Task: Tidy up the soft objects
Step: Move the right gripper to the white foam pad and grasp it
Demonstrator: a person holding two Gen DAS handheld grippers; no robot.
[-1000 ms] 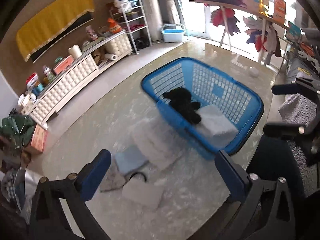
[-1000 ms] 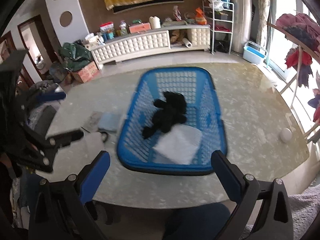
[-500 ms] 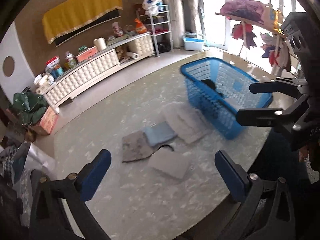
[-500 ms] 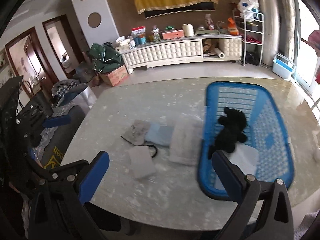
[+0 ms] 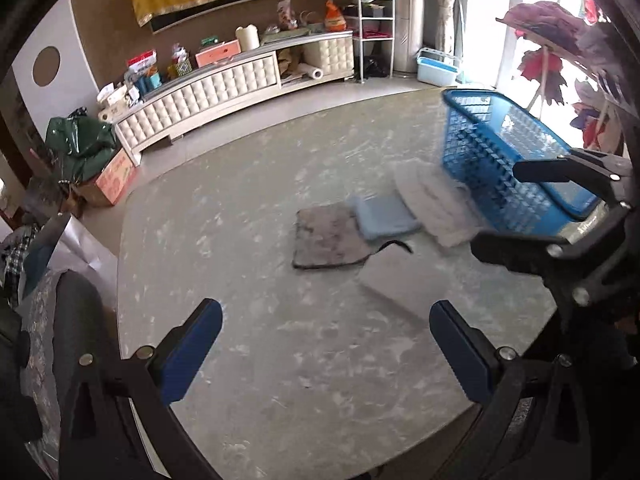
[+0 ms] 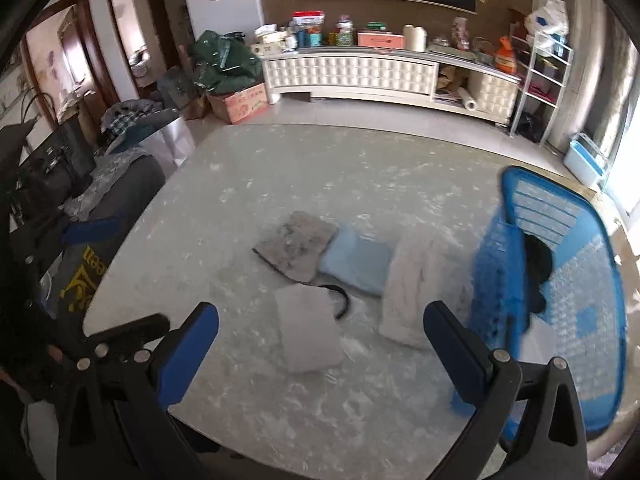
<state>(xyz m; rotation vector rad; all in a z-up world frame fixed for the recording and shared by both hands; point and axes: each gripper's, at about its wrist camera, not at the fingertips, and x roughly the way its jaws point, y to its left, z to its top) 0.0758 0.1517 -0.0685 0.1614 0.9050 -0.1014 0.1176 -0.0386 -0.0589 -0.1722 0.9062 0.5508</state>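
Four folded cloths lie mid-table: a grey one (image 5: 326, 236) (image 6: 298, 244), a light blue one (image 5: 384, 216) (image 6: 356, 264), a white fluffy one (image 5: 436, 204) (image 6: 416, 288), and a flat white one (image 5: 400, 276) (image 6: 308, 328) with a black loop (image 6: 342, 300) beside it. The blue basket (image 5: 500, 160) (image 6: 560, 304) stands to their right, holding a black plush toy (image 6: 538, 268). My left gripper (image 5: 326, 354) is open above the near table, short of the cloths. My right gripper (image 6: 320, 350) is open, with the flat white cloth just beyond its fingers. Both are empty.
The marble table (image 5: 248, 216) ends close in front of both grippers. The right gripper's body (image 5: 580, 216) juts in at the right of the left wrist view. A dark chair (image 6: 120, 184) sits at the table's left; a white cabinet (image 6: 360, 72) lines the far wall.
Both views have swung left from the basket toward the cloths. The basket has slid to the right edge and the cloths now sit centred and nearer. Both grippers stay open.
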